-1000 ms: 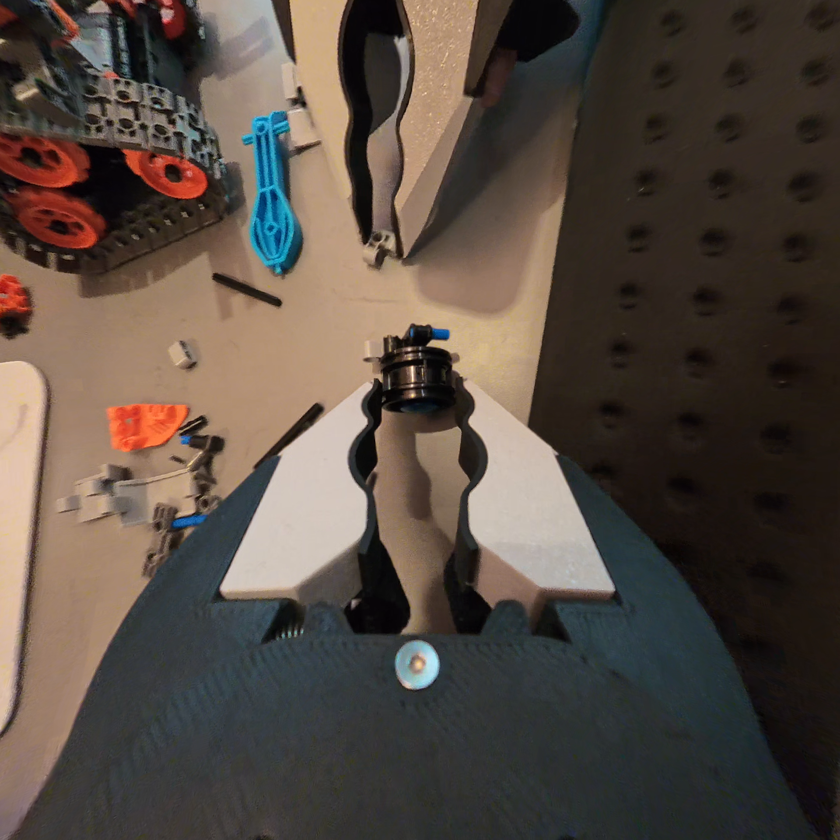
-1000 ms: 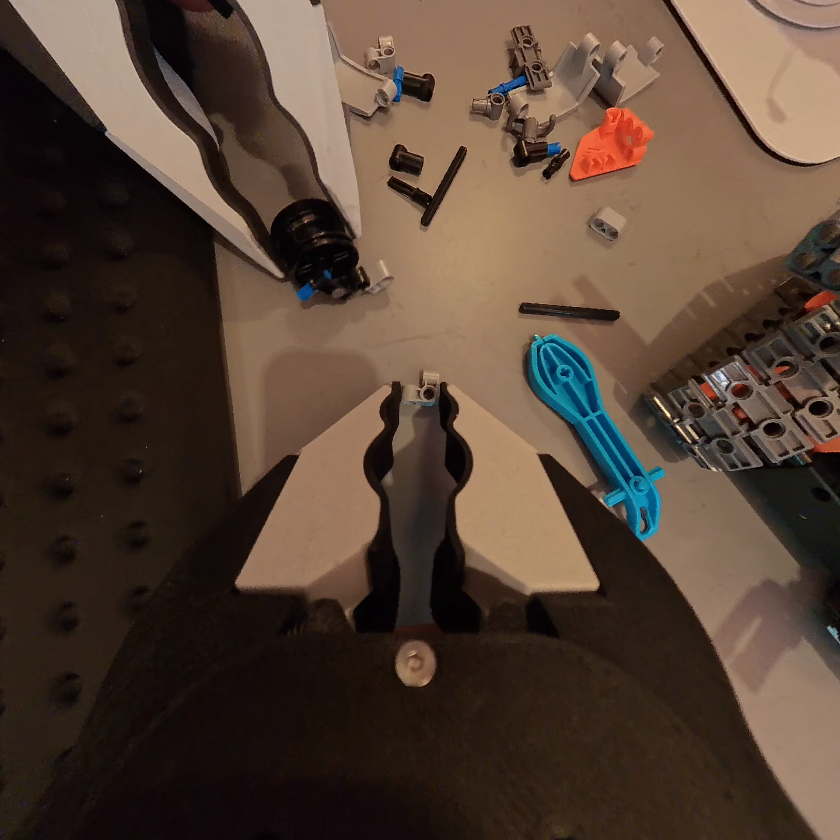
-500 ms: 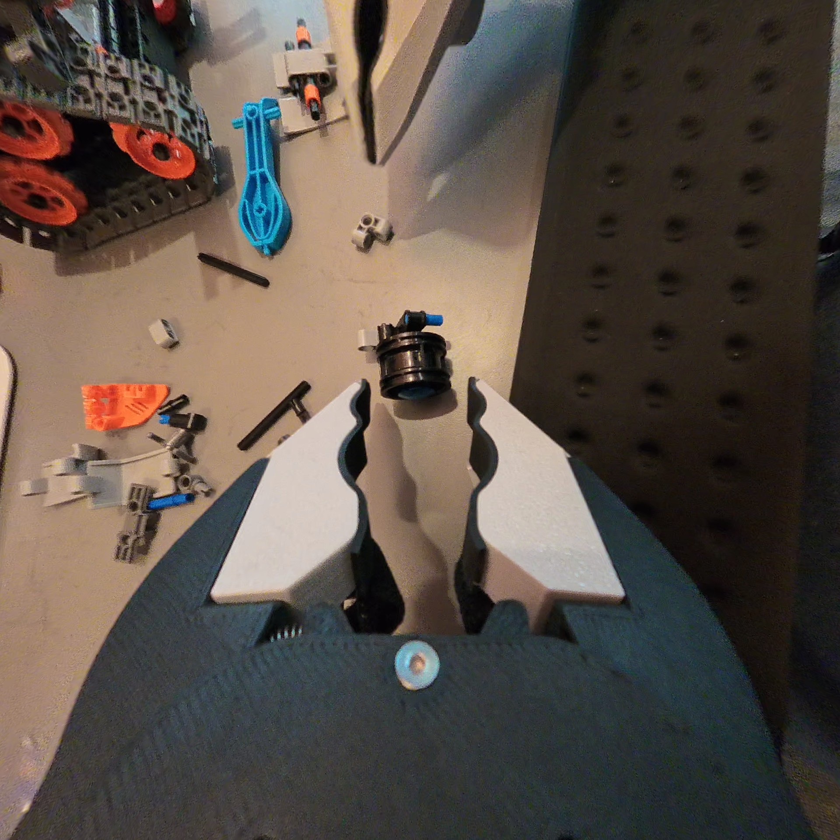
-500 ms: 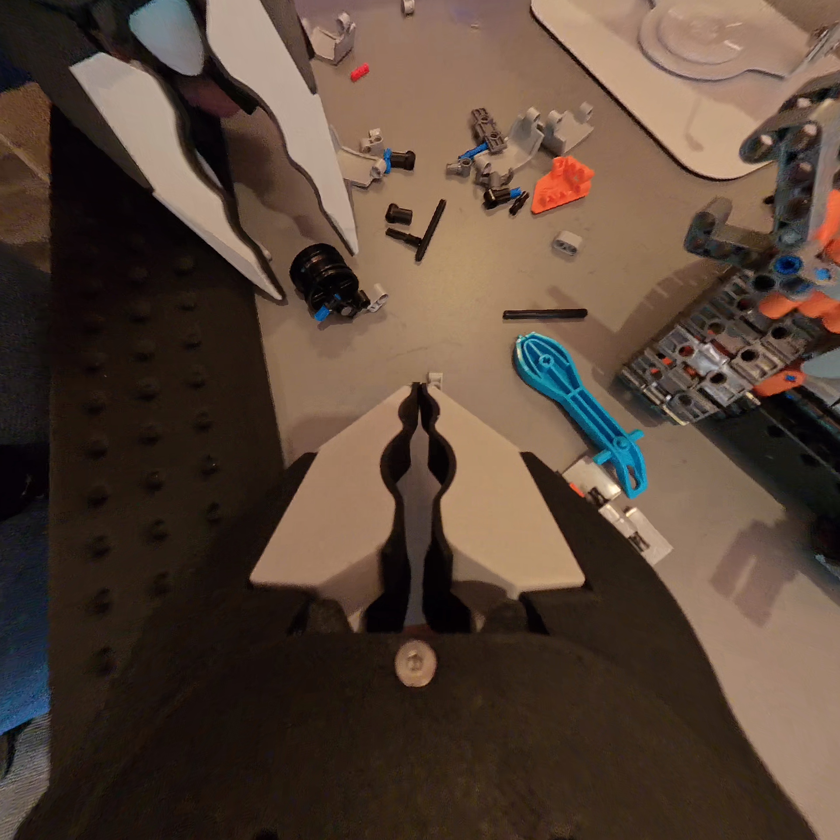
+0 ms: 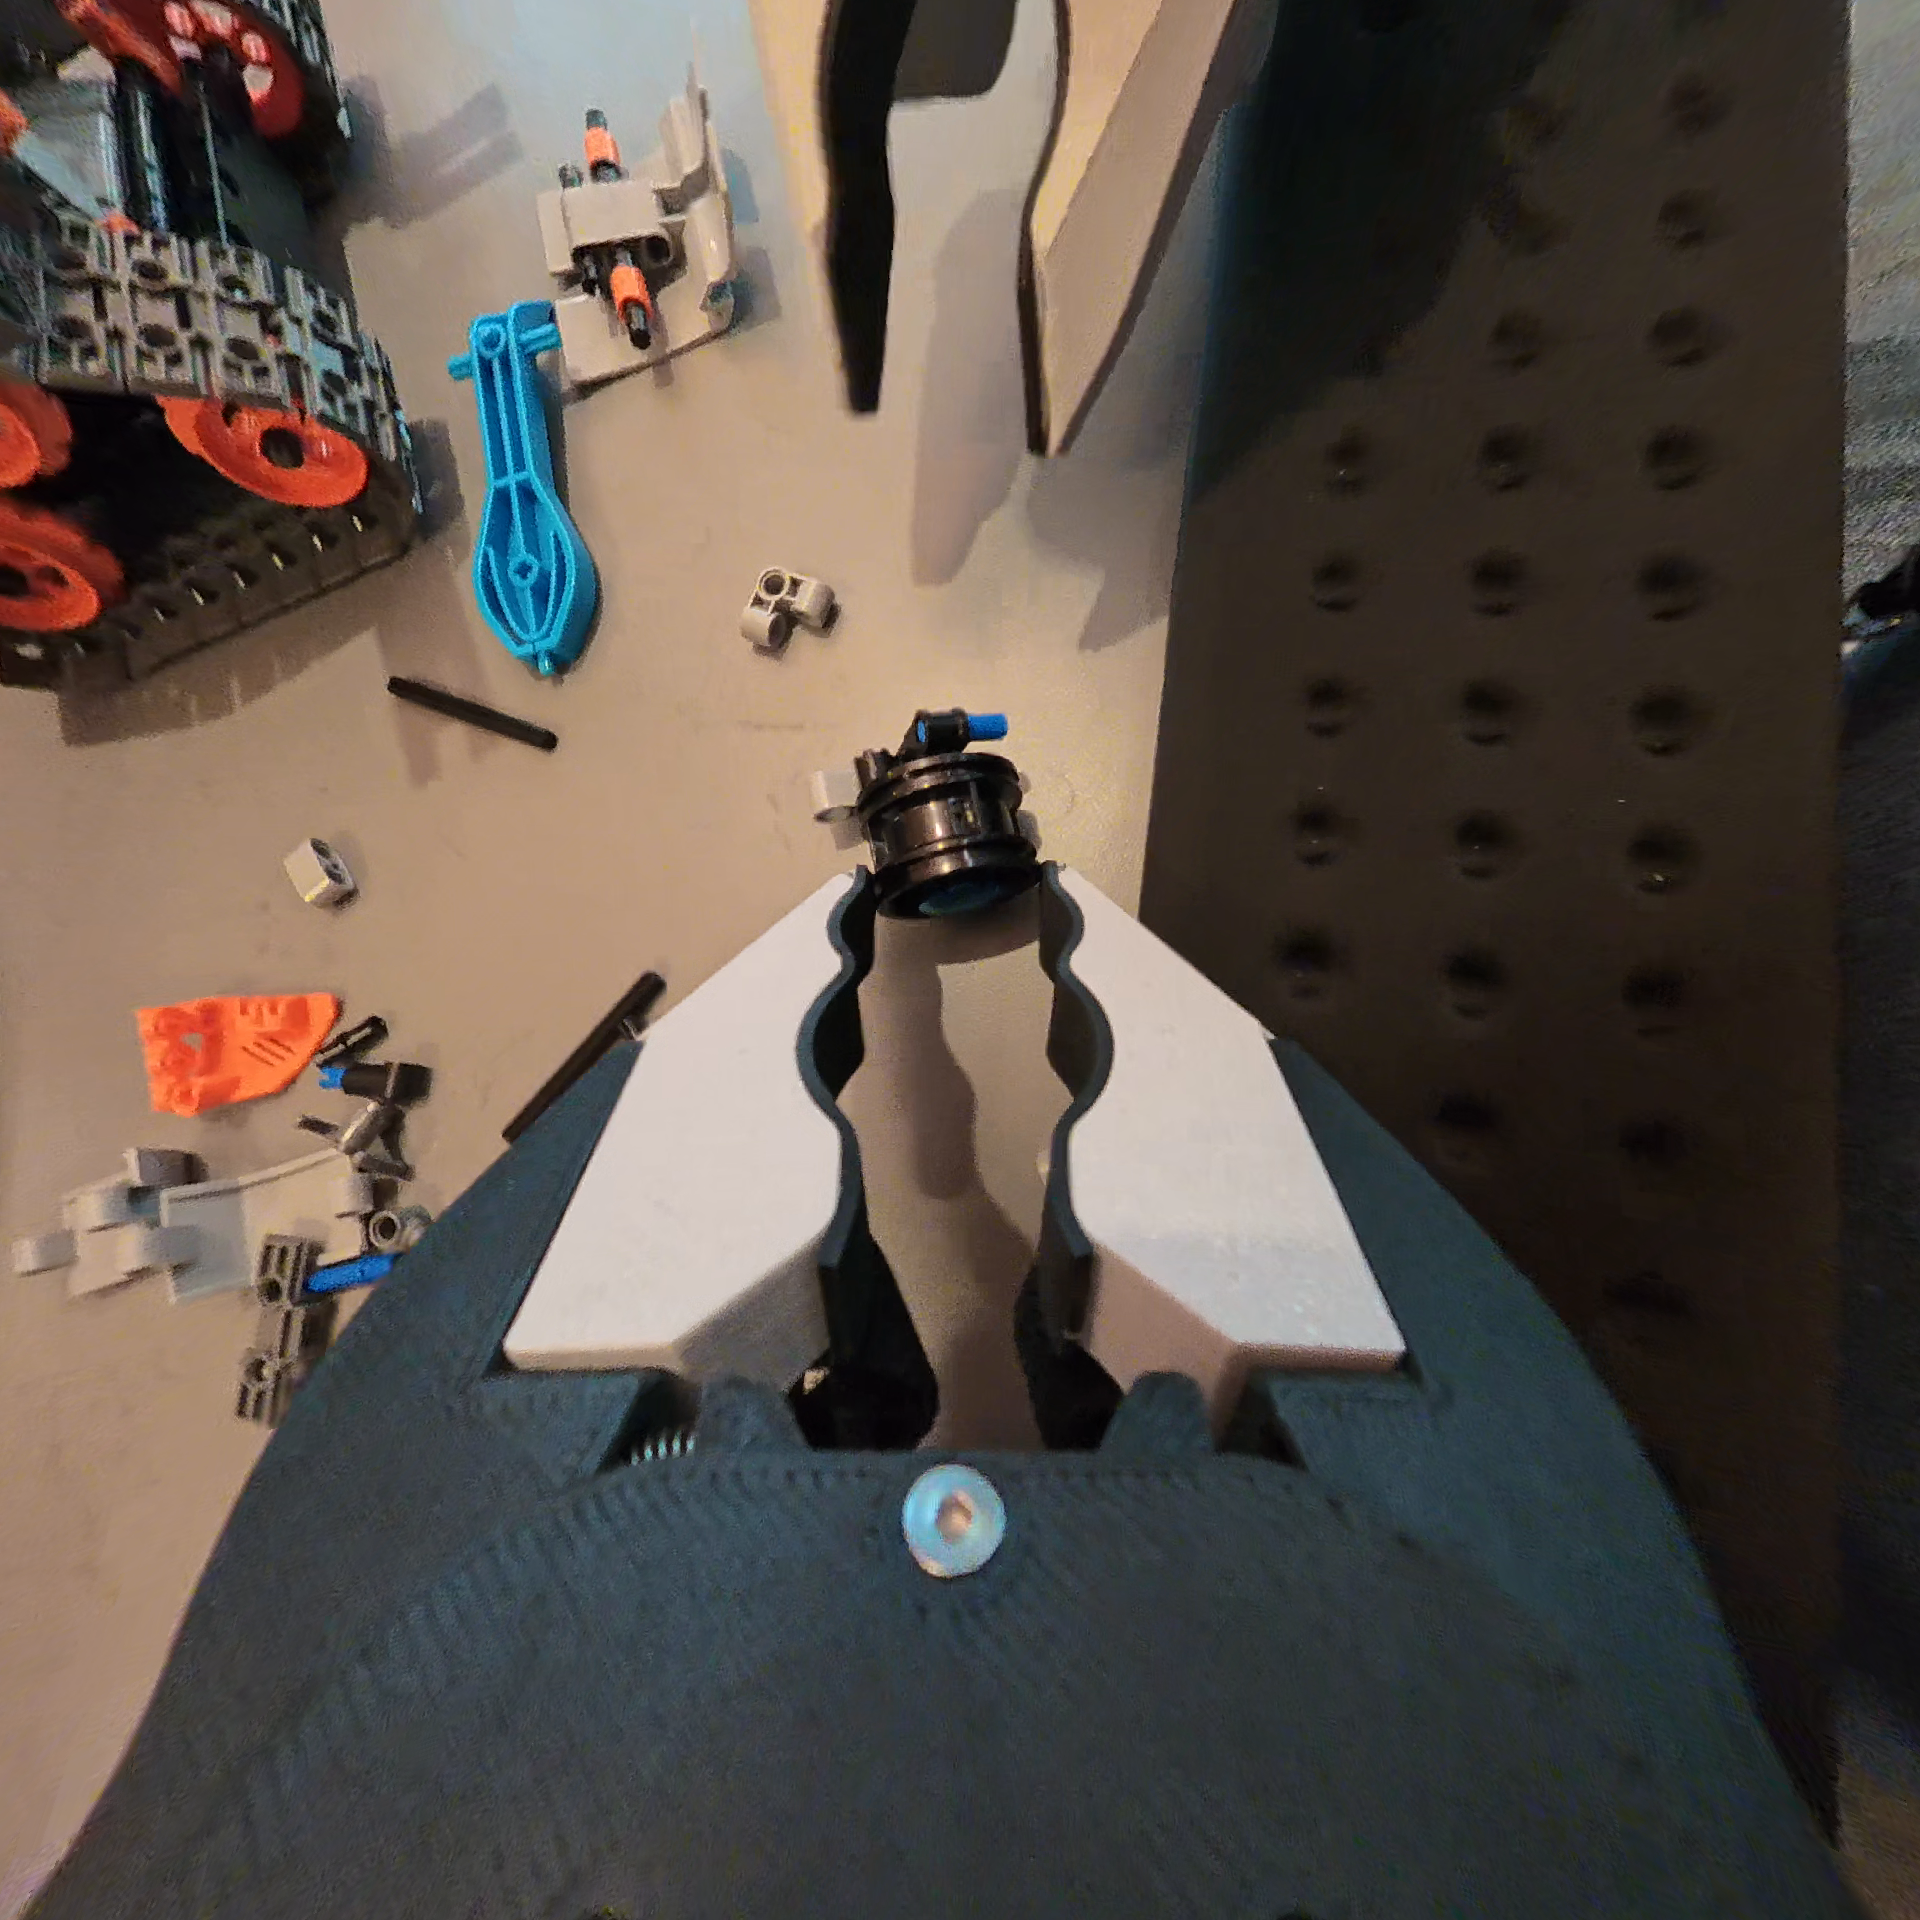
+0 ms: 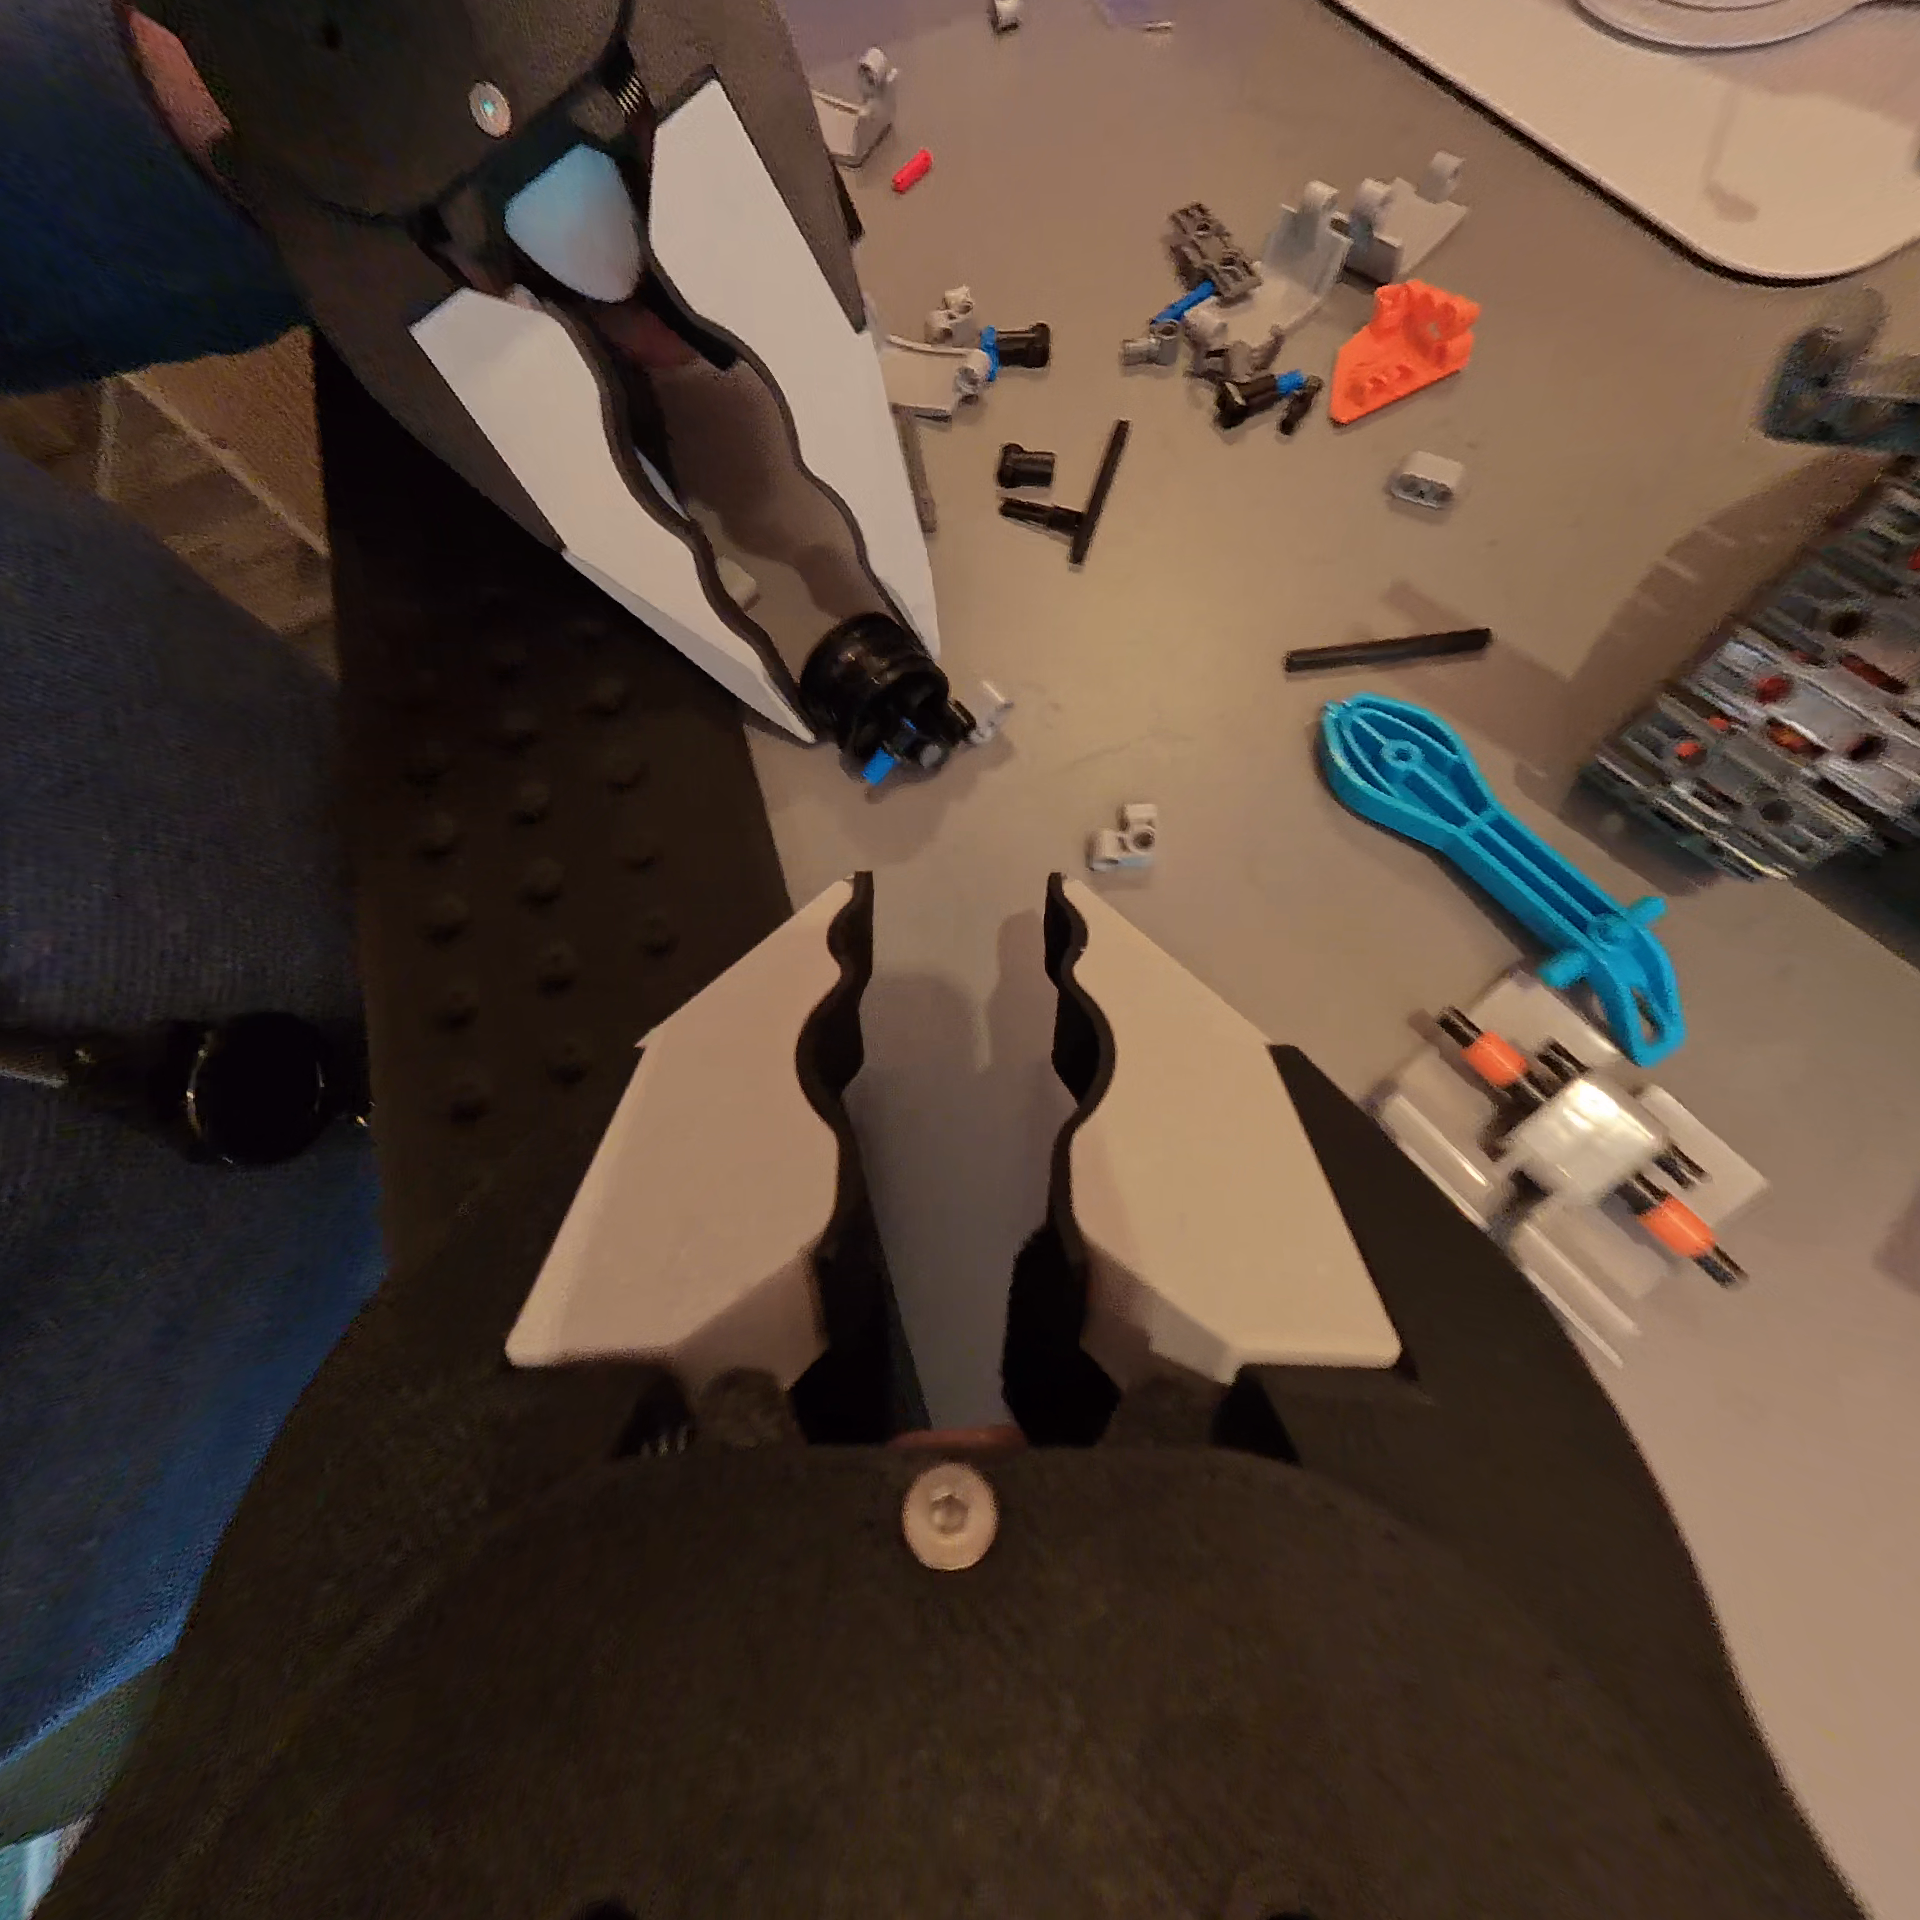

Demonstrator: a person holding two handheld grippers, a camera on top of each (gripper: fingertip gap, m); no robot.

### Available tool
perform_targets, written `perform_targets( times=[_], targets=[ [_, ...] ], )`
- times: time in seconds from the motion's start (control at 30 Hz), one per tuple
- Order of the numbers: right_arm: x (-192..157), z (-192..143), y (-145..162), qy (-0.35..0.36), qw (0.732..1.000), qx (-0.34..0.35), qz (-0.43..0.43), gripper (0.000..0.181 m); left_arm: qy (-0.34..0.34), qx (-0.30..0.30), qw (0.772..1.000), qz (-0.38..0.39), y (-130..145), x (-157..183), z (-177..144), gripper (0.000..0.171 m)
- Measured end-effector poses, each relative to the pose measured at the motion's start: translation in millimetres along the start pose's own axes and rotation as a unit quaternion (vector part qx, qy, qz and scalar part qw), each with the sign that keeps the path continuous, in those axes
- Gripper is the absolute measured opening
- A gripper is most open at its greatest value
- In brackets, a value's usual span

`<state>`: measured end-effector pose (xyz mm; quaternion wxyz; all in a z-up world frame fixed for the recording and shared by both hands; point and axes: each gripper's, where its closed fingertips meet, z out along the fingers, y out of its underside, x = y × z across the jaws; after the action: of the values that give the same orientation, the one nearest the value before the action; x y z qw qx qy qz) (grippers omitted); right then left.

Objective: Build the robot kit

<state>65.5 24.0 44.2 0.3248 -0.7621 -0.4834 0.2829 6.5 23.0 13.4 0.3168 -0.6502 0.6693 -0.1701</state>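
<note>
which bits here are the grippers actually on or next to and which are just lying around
Held or nearest:
- black wheel, clamped between the tips of the left gripper
- small grey connector, loose just ahead of the open right gripper

Lying about:
- blue tool
- orange panel
- black axle
- tracked vehicle

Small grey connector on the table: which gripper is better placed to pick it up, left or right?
Right. The right gripper is open and empty, with the small grey connector just beyond its tips, slightly to one side. The left gripper is closed on the black wheel hub, so it isn't free.
</note>
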Motion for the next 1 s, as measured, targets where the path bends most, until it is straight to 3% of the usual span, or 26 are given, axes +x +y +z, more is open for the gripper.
perform_targets(
  times=[0.27, 0.37, 0.53, 0.57, 1.0],
  targets=[
    [-11.3, 37.6, -0.7, -0.062, 0.997, -0.047, -0.005, 0.033, -0.039, 0.001, 0.997, 0.067, -4.3, -0.3, 0.1, 0.029],
    [-16.7, 44.2, -3.2, -0.081, 0.995, -0.052, -0.014, 0.017, -0.043, 0.002, 0.996, 0.078, -4.5, 0.2, -0.4, 0.029],
    [-14.4, 47.3, -5.7, -0.067, 0.996, -0.049, -0.036, 0.015, -0.047, -0.002, 0.996, 0.073, -1.2, -2.4, -1.2, 0.029],
    [-13.3, 47.0, -8.1, -0.059, 0.996, -0.042, -0.044, 0.003, -0.042, -0.005, 0.997, 0.067, 1.1, -2.4, -1.0, 0.027],
    [-0.3, 51.8, -15.7, 0.043, 0.982, -0.034, -0.178, 0.001, 0.053, 0.028, 0.993, -0.1, 4.1, -6.6, -6.4, 0.048]
  ],
)
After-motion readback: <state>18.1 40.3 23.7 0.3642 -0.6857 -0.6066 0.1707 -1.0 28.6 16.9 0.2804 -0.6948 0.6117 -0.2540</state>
